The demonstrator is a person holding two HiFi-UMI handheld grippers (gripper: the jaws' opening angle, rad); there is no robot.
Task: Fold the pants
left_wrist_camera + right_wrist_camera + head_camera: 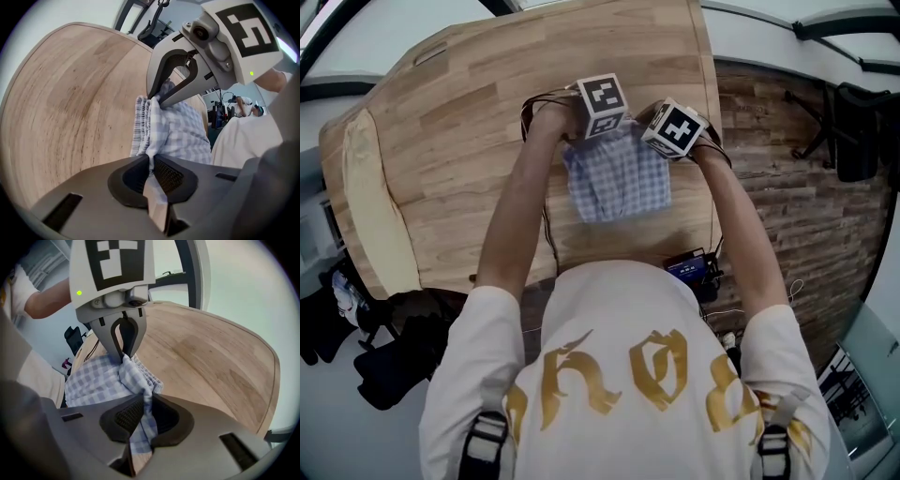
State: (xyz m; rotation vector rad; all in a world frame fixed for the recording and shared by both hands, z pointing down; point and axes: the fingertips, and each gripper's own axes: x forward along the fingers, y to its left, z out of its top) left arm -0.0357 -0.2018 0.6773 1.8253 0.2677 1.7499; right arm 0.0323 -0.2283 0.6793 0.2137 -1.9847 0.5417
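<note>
The blue-and-white checked pants (619,183) lie folded into a small bundle on the wooden table (459,141), just in front of the person. Both grippers stand side by side at the bundle's far edge. My left gripper (581,141) is shut on the gathered waistband edge; in the left gripper view the cloth (180,131) runs pinched between its jaws (151,168). My right gripper (645,142) is likewise shut on a fold of the pants (93,376), the fabric squeezed between its jaws (140,411). Each gripper view shows the other gripper biting the same edge close by.
A black device with cables (694,267) sits at the table's near right edge. A cream pad (370,206) lines the table's left side. Dark bags (389,347) lie on the floor at the left, and black stands (848,131) are on the brick-patterned floor at the right.
</note>
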